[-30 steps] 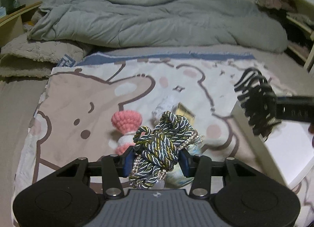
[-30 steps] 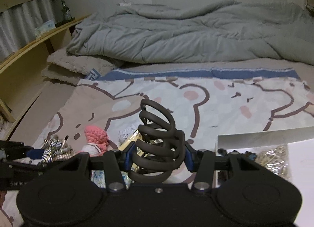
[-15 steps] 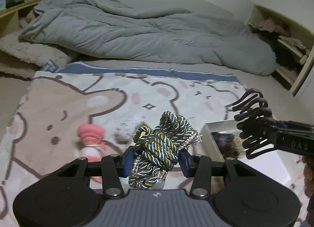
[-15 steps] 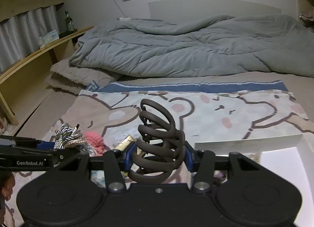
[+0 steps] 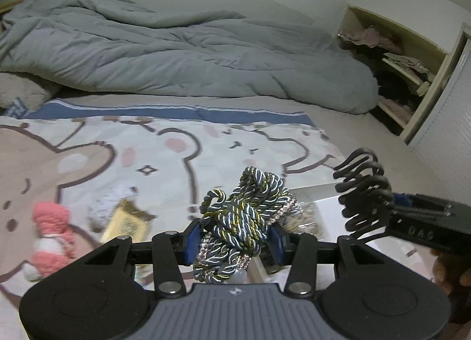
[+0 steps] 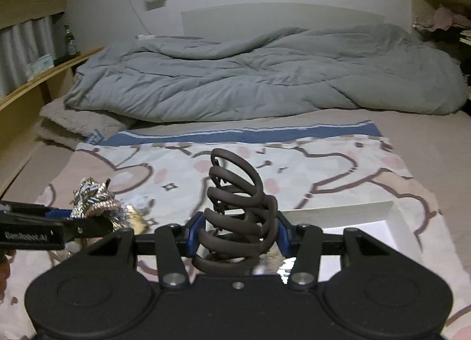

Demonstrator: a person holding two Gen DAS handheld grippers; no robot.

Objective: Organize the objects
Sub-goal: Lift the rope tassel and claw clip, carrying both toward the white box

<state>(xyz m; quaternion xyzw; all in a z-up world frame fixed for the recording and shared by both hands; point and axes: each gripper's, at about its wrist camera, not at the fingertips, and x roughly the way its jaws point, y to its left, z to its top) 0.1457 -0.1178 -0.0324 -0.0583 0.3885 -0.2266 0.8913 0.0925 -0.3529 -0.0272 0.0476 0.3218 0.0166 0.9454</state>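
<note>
My left gripper is shut on a bundle of blue, gold and silver twisted cord, held above the bear-print blanket at the left edge of a white box. My right gripper is shut on a dark brown claw hair clip, held over the white box. The clip also shows at the right of the left wrist view; the cord shows at the left of the right wrist view.
A pink knitted toy, a gold packet and a small white-grey fluffy item lie on the blanket at the left. A grey duvet lies at the back. An open shelf unit stands at the far right.
Both grippers have moved right and forward with their loads. The cord now hangs at the box's edge, and the clip is over the box.
</note>
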